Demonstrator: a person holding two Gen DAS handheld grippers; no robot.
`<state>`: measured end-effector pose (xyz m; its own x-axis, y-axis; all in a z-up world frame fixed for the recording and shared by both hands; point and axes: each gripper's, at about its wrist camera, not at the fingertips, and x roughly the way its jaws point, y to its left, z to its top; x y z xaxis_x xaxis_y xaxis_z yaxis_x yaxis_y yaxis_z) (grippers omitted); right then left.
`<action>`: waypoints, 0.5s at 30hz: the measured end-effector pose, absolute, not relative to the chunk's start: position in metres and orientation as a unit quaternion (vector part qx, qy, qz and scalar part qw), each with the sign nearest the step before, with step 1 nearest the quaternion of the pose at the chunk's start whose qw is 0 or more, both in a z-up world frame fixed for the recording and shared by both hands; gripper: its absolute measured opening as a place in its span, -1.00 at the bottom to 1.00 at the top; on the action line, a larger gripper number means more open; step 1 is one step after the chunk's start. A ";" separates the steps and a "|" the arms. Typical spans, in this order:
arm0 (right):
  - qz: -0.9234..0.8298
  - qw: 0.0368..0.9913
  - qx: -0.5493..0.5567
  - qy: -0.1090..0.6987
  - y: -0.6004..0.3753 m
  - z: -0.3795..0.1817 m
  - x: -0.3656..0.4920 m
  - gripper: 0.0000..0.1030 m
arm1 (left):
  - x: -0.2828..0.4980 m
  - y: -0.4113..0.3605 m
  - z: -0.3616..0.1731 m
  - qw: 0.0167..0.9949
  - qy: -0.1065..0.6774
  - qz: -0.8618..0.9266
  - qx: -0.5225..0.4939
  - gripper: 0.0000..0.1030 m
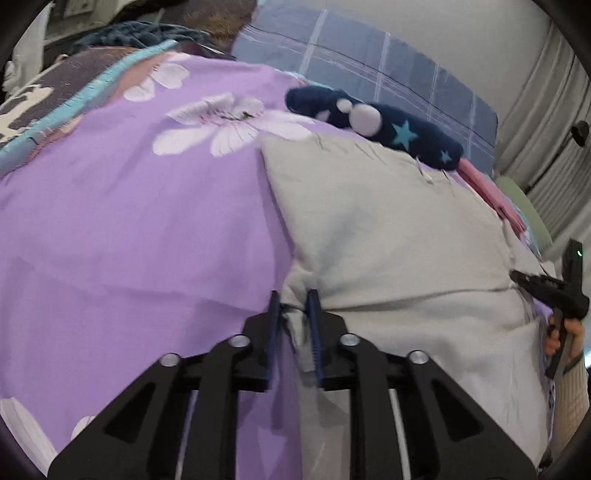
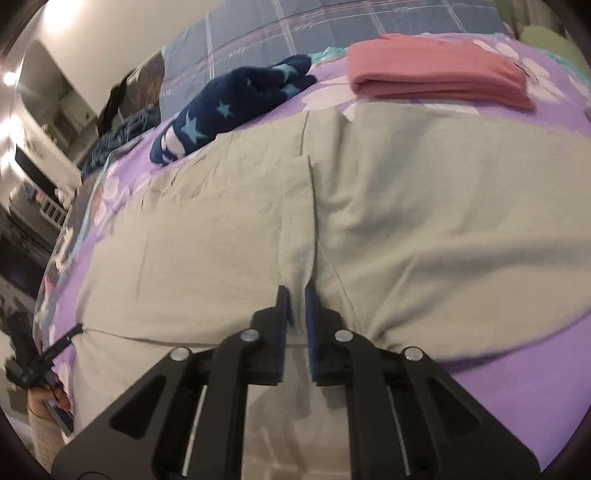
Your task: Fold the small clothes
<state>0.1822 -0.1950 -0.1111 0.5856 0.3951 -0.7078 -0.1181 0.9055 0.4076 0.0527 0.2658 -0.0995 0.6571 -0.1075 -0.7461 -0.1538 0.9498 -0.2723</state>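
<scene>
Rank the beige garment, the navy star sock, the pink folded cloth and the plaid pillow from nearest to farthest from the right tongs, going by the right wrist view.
1. Beige garment, pinched in the right tongs.
2. Navy star sock, upper left.
3. Pink folded cloth, upper right; too close to call against the sock.
4. Plaid pillow, along the top.

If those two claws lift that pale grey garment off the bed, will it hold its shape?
Probably not. The grey garment already puckers where the left gripper and right gripper pinch it, so it looks soft and would likely sag between them. It seems light.
</scene>
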 end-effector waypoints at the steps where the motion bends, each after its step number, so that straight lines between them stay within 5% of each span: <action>1: 0.150 0.875 0.168 0.428 -0.197 -0.107 0.178 -0.59 | 0.051 0.266 -0.094 0.899 0.411 0.039 -0.147 -0.10; 9: 0.119 0.915 0.135 0.361 -0.236 -0.065 0.140 -0.41 | 0.044 0.229 -0.037 0.928 0.358 -0.004 -0.103 0.12; 15: -0.065 0.939 0.076 0.329 -0.318 -0.045 0.125 -0.41 | 0.077 0.155 -0.034 0.927 0.365 -0.072 -0.049 0.36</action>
<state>0.1251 -0.3176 -0.0449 0.7753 -0.0711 -0.6276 0.1715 0.9800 0.1009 0.0768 0.1555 -0.0339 0.7231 -0.1685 -0.6699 0.0969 0.9850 -0.1431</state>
